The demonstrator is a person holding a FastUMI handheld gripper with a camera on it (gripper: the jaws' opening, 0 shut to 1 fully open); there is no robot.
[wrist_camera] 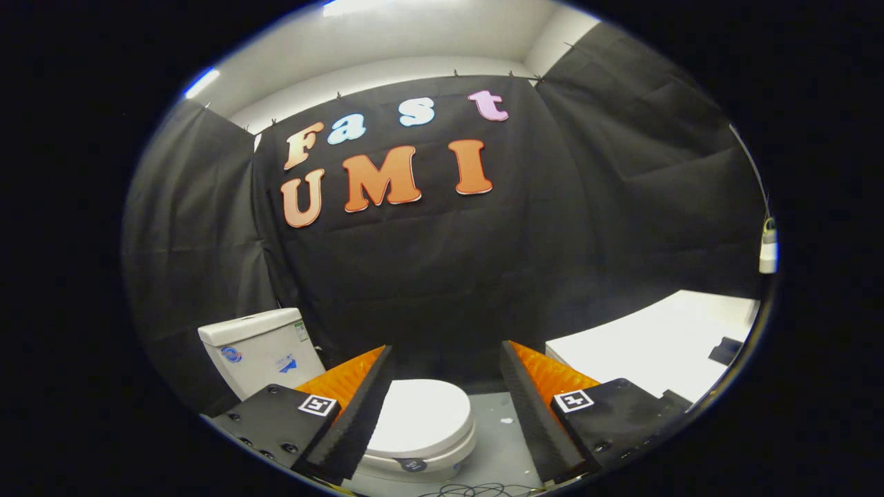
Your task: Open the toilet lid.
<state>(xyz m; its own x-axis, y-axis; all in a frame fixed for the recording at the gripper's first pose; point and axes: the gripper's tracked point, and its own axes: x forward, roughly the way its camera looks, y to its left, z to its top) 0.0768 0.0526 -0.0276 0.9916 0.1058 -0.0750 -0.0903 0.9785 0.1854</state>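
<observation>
Gripper [447, 359]: spread wide apart, nothing between the fingers, touching nothing; held above the floor, aimed at the booth's back wall. One square black-and-white marker on the block behind each finger.

Toilet lid [421, 417]: white, oval, lying flat and closed on the seat. Seen below and between the fingers, nearer the left finger, which covers its left edge. Long axis running from the tank toward the front rim, the front end nearest the camera. Small dark round tag at the front rim, writing too small to make out.

Tank [257, 352]: white, upright, behind and left of the lid, set against the black cloth. Blue round sticker on its front face, a second blue mark lower on the right, a small pale label at the upper right corner; none legible.

Floor [501, 442]: grey, smooth, a few pale specks beside the bowl. Loops of thin dark cable [476, 490] on it, nearest the camera.

White tabletop [656, 345]: right of the toilet, beyond the right finger, a small black item [725, 350] near its far side.

Walls: black cloth on three sides, pinned along the top; pale ceiling above, lit strip at the upper left.
</observation>
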